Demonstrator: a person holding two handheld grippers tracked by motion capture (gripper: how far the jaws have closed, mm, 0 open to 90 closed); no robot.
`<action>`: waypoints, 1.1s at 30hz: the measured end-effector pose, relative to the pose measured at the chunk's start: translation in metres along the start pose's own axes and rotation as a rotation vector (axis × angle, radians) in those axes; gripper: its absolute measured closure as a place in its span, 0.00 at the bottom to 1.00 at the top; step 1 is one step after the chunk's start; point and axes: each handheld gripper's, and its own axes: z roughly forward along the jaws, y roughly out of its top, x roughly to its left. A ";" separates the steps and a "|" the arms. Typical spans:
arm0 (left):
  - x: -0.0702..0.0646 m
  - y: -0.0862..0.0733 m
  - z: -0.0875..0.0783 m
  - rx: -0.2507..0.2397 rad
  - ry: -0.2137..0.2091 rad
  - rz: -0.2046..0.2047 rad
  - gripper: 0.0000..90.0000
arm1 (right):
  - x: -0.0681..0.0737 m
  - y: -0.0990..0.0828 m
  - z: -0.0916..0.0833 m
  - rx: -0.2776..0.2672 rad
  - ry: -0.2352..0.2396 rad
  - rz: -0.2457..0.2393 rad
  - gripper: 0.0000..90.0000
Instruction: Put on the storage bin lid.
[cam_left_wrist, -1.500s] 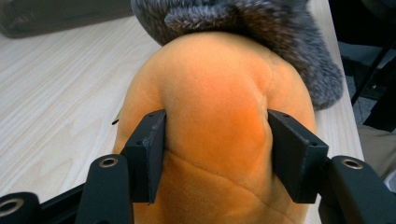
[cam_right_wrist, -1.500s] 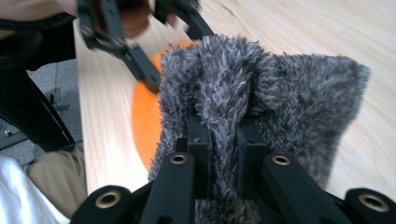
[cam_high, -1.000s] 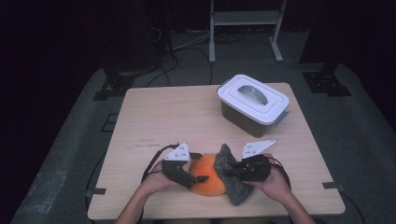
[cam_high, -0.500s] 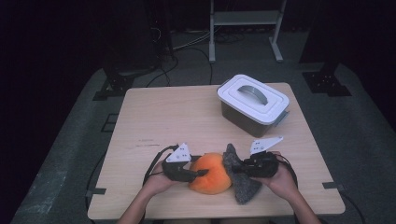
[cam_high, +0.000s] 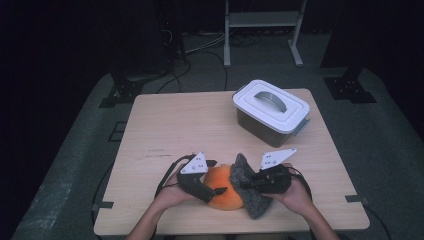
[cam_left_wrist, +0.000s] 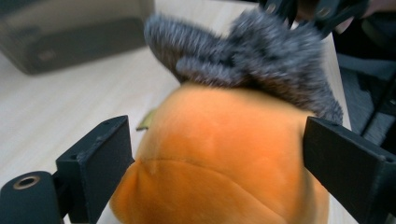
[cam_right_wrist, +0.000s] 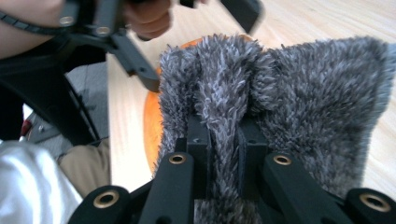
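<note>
Orange plush toy w/ grey fuzzy part lies on the table, near the front edge, approx. 6 o'clock from table centre.

Left hand-held gripper: at 9 o'clock of the toy. Jaws have just been opening and now stand wide, one on each side of the orange body. In the left gripper view the orange plush sits between them; left jaw close against it, right jaw just beside it, no clear squeeze.

Right hand-held gripper: at 3 o'clock of the toy. Jaws nearly closed, pinching a fold of the grey fuzzy part btwn the pads, per the right gripper view.

White-lidded storage box, grey handle on top, lid on: approx. 1 o'clock from the toy, well apart, at the table's far right.
</note>
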 end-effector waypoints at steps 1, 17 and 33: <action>0.001 -0.002 0.002 0.009 -0.012 -0.011 0.10 | 0.002 0.001 0.000 0.003 0.000 -0.007 0.87; -0.003 -0.006 -0.001 -0.049 0.101 0.075 0.47 | -0.007 0.004 -0.006 -0.050 -0.088 0.029 0.87; 0.000 -0.012 -0.009 -0.024 0.012 0.074 0.35 | -0.011 -0.001 0.000 -0.019 -0.042 0.065 0.87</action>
